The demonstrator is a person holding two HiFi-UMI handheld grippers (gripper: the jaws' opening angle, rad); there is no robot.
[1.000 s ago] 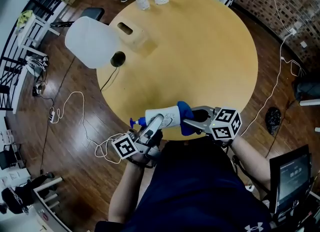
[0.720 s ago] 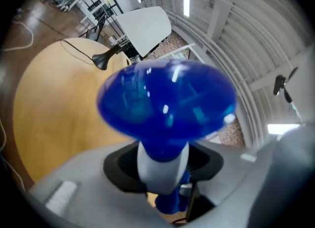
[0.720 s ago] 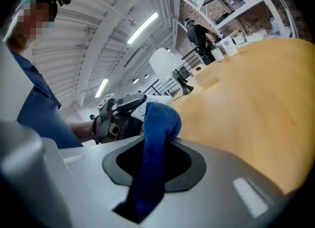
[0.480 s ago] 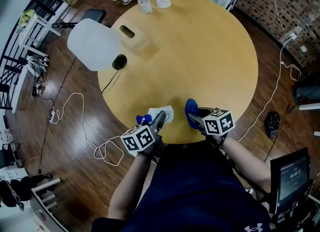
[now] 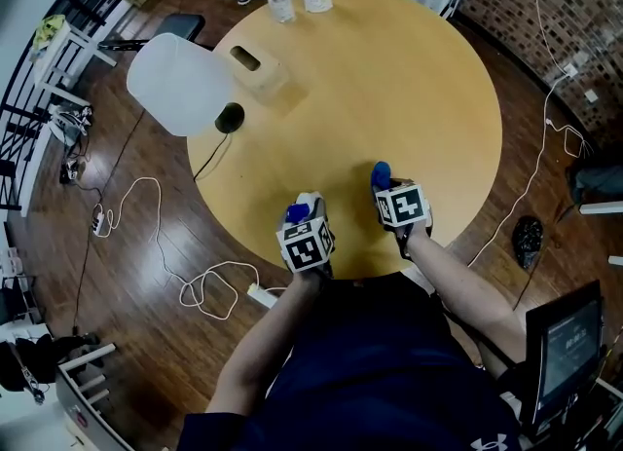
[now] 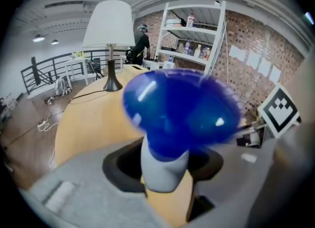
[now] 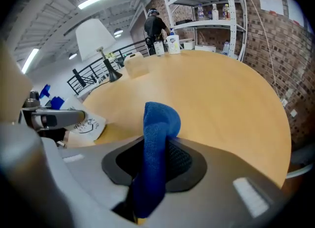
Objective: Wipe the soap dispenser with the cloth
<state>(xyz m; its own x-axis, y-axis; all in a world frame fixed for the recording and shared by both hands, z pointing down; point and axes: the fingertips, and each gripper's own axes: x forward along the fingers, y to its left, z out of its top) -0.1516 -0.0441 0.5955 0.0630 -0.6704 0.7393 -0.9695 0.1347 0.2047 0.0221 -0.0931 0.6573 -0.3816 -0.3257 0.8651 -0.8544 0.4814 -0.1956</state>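
while my left gripper (image 5: 311, 215) clamps the stiff, probably slick soap dispenser (image 6: 179, 109) by its neck, my right gripper (image 5: 385, 187) pinches the soft, limp blue cloth (image 7: 157, 123).

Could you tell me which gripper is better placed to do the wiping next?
Right: the right gripper grips the blue cloth in its jaws, near the white soap dispenser with blue pump, which the left gripper holds.
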